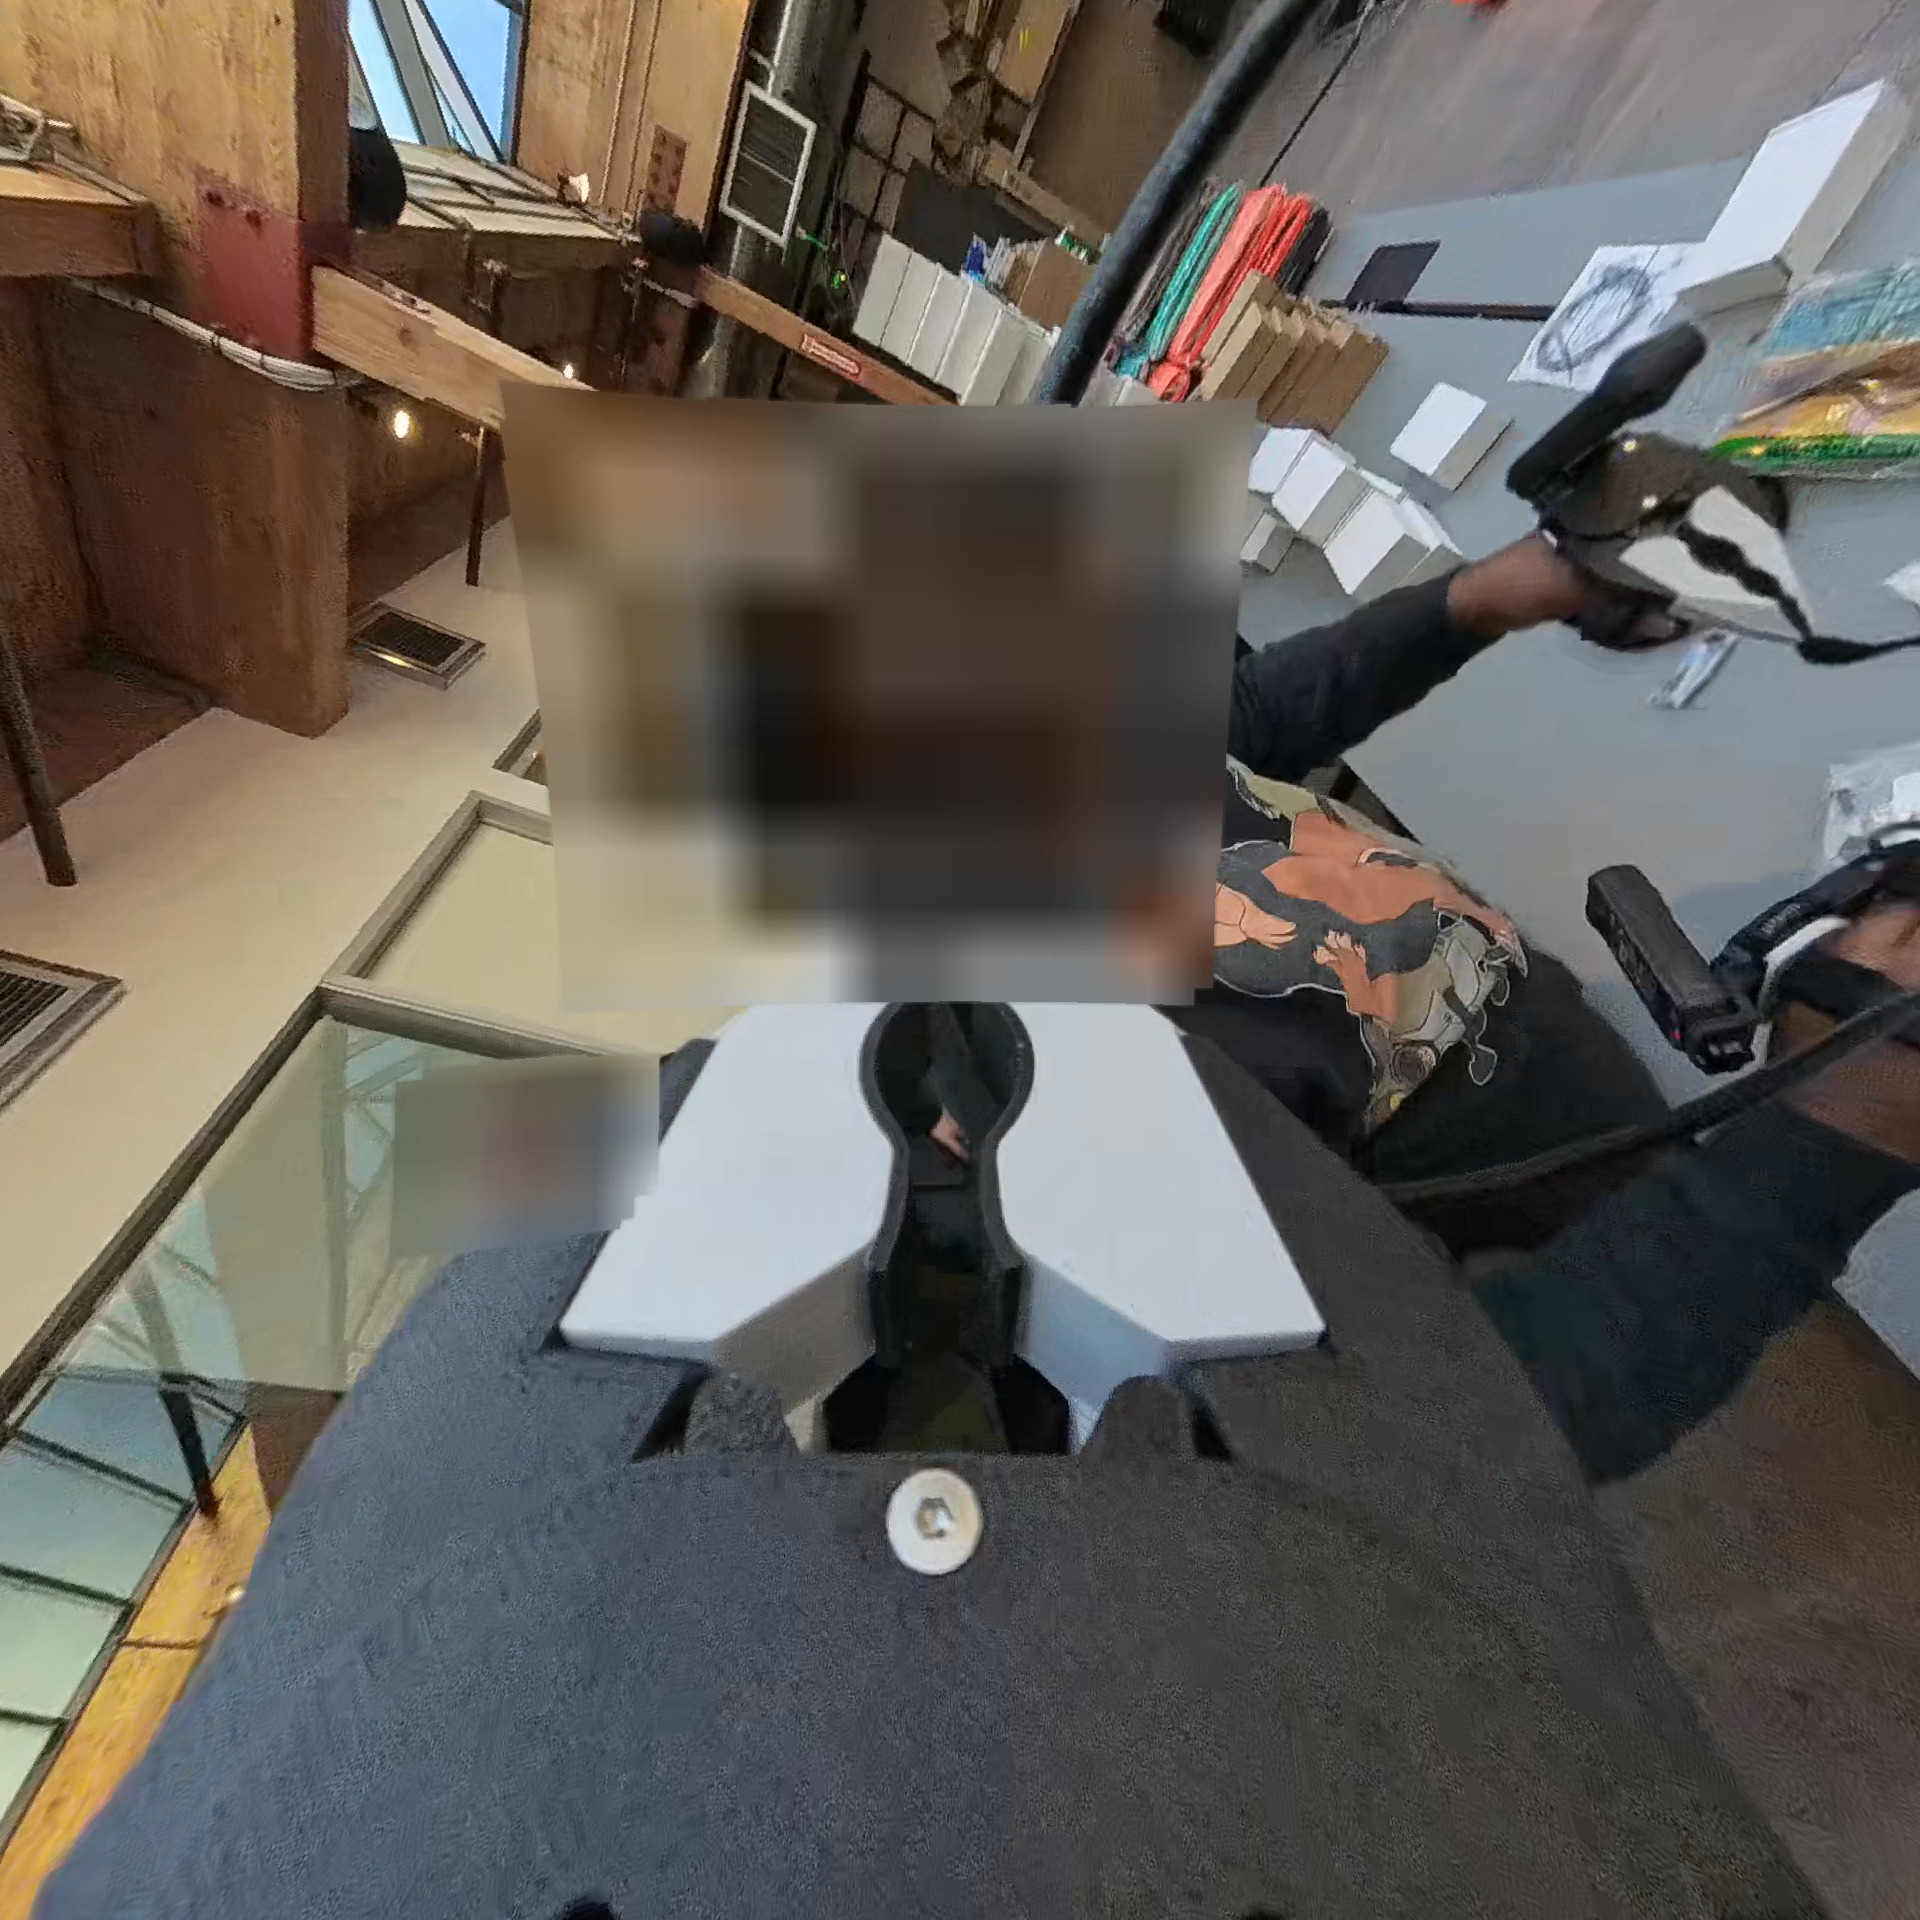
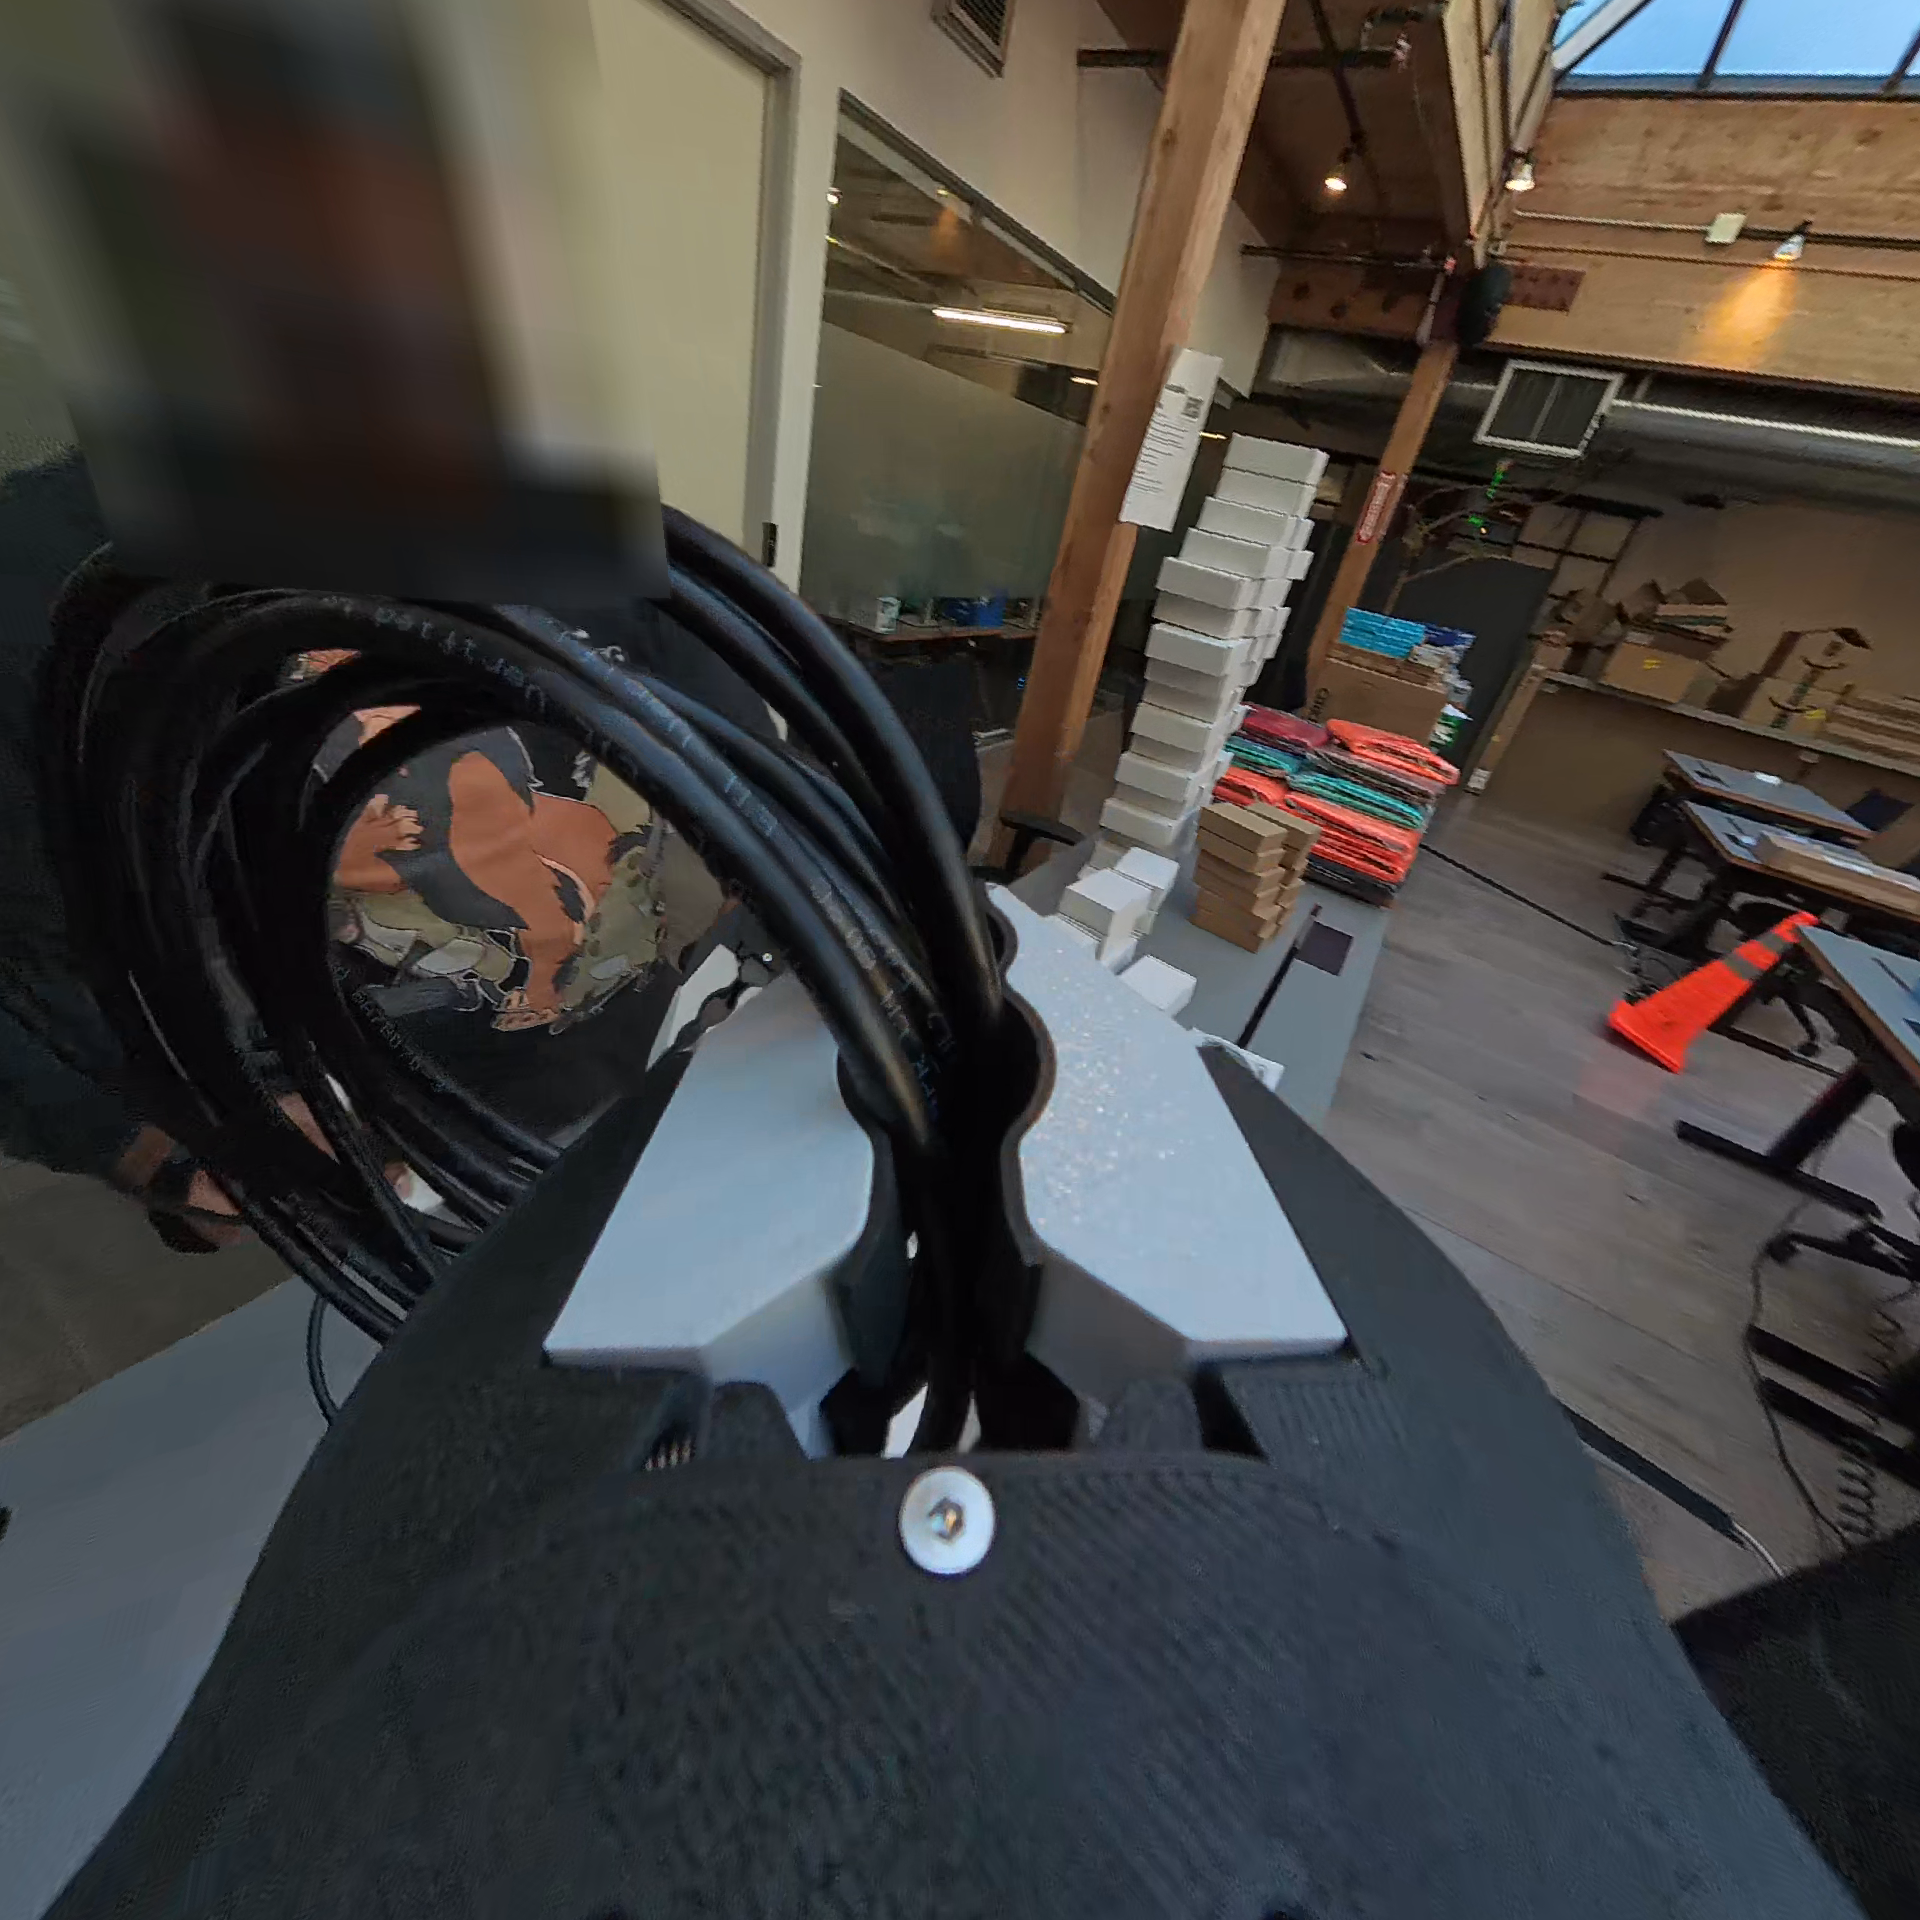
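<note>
A coil of black cable (image 2: 582,790) is clamped between the closed fingers of the right gripper (image 2: 940,1091); pale print runs along its jacket, not given here. The left gripper (image 1: 945,1081) is seen nearly closed and empty, pointed at a person's printed shirt (image 1: 1351,935) beside a grey table (image 1: 1538,748)

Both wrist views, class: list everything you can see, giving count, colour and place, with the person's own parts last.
cable coil: one, black, looped, clamped in the right gripper
box stack: one tall stack, white, beside the wooden post
cardboard boxes: one small stack, brown, on the grey table
traffic cone: one, orange, lying on the floor
left gripper: fingers together, nothing between them
right gripper: fingers shut on the coil
</note>
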Tool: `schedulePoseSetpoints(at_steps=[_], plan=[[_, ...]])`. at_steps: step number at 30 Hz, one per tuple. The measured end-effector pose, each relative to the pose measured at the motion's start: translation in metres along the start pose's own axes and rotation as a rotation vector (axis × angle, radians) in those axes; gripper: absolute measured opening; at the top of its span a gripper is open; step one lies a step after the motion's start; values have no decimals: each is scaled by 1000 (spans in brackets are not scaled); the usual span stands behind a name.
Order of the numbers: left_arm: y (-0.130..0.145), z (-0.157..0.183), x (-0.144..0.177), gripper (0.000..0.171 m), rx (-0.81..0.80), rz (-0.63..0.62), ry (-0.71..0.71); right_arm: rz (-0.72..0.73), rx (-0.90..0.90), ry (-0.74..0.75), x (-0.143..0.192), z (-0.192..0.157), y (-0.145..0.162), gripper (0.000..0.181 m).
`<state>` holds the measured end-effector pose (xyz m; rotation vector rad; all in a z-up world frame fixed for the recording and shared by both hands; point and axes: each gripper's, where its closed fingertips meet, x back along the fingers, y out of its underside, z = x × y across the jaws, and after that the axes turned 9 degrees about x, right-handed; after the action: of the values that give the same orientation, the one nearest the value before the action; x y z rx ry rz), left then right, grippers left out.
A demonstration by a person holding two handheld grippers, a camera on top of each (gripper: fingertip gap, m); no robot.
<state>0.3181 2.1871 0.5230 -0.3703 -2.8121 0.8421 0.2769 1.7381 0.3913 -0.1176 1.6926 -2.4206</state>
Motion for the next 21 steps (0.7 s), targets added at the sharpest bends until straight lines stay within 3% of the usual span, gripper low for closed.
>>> schedulePoseSetpoints(at_steps=[1,7,11,16,21], plan=[[5,-3,12,0,-8,-32,-3,12,2,-29,-8,-7,-3,5],[45,10,71,0,52,-133,-4,69,1,-124,-51,-47,-23,5],[72,63,98,0,224,-79,135,87,-2,-75,-65,-52,-29,4],[83,136,140,0,484,122,341,134,-70,-44,-82,-70,-42,4],[64,191,185,0,634,443,631,156,-149,-43,-100,-106,-41,4]])
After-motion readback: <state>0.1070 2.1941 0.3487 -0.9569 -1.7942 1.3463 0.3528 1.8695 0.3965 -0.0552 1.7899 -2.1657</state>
